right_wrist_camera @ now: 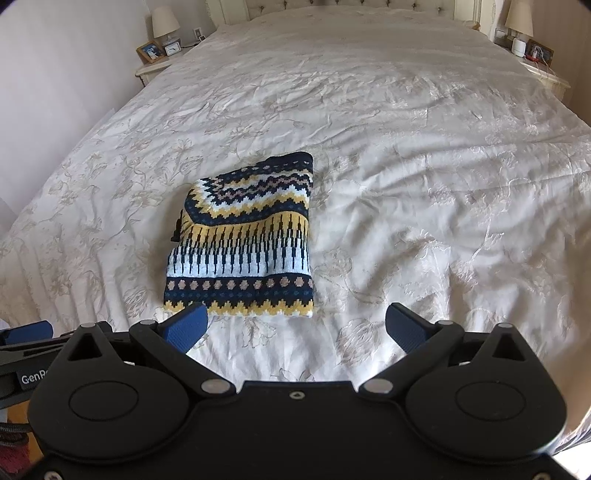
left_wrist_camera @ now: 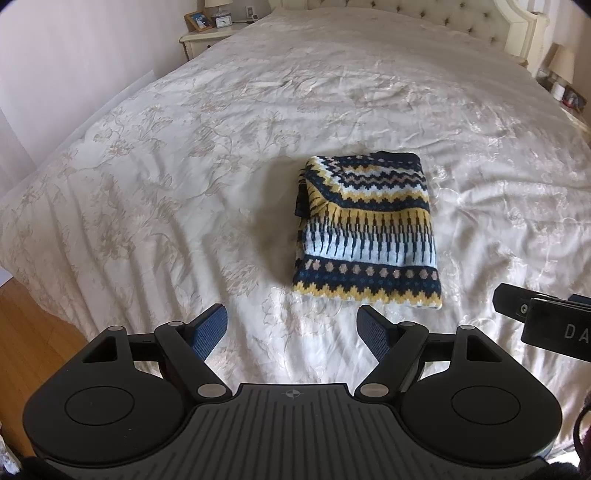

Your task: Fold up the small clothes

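A patterned knit sweater (left_wrist_camera: 367, 230) in navy, yellow and pale blue lies folded into a neat rectangle on the cream bedspread (left_wrist_camera: 184, 184). The right wrist view shows the same sweater (right_wrist_camera: 243, 240) left of centre. My left gripper (left_wrist_camera: 291, 325) hovers open just short of the sweater's near edge, nothing between its blue pads. My right gripper (right_wrist_camera: 295, 325) is also open and empty, its left fingertip (right_wrist_camera: 186, 326) overlapping the sweater's near left corner in the picture. The right gripper's body (left_wrist_camera: 546, 325) shows at the right edge of the left wrist view.
The bedspread (right_wrist_camera: 424, 184) covers a wide bed with a tufted headboard (left_wrist_camera: 424, 11). Nightstands with lamps and picture frames stand at the far left (right_wrist_camera: 159, 48) and far right (right_wrist_camera: 532, 51). Wooden floor (left_wrist_camera: 33, 332) lies past the bed's left edge.
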Demonstrator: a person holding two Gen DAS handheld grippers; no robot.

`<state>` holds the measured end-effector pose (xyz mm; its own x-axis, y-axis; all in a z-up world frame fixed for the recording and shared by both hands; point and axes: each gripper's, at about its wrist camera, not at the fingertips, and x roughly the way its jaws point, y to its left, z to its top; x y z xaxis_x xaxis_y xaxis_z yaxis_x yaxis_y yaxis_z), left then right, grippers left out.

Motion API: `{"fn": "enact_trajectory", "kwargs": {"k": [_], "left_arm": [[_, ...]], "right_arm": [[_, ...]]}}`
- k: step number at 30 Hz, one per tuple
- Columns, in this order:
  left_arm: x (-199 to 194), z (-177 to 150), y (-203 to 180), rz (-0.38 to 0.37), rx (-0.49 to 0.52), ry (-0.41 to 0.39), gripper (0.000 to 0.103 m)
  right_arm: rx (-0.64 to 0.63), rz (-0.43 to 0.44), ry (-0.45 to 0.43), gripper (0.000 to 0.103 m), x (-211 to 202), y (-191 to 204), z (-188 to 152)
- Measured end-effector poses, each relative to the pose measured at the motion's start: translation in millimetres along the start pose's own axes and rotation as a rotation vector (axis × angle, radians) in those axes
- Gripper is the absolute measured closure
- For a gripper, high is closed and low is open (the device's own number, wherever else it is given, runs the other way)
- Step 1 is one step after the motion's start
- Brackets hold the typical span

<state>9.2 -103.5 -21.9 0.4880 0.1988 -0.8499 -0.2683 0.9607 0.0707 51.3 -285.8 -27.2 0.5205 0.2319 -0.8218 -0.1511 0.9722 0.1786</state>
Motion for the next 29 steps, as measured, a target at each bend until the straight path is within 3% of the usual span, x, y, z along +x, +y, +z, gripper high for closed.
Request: {"fn": "enact_trajectory", "kwargs": {"k": [29], "left_arm": [[1, -1, -20, -0.019, 0.051, 0.015, 0.026]], "right_arm": [[0.037, -0.007, 0.008, 0.001, -1, -5, -2]]}}
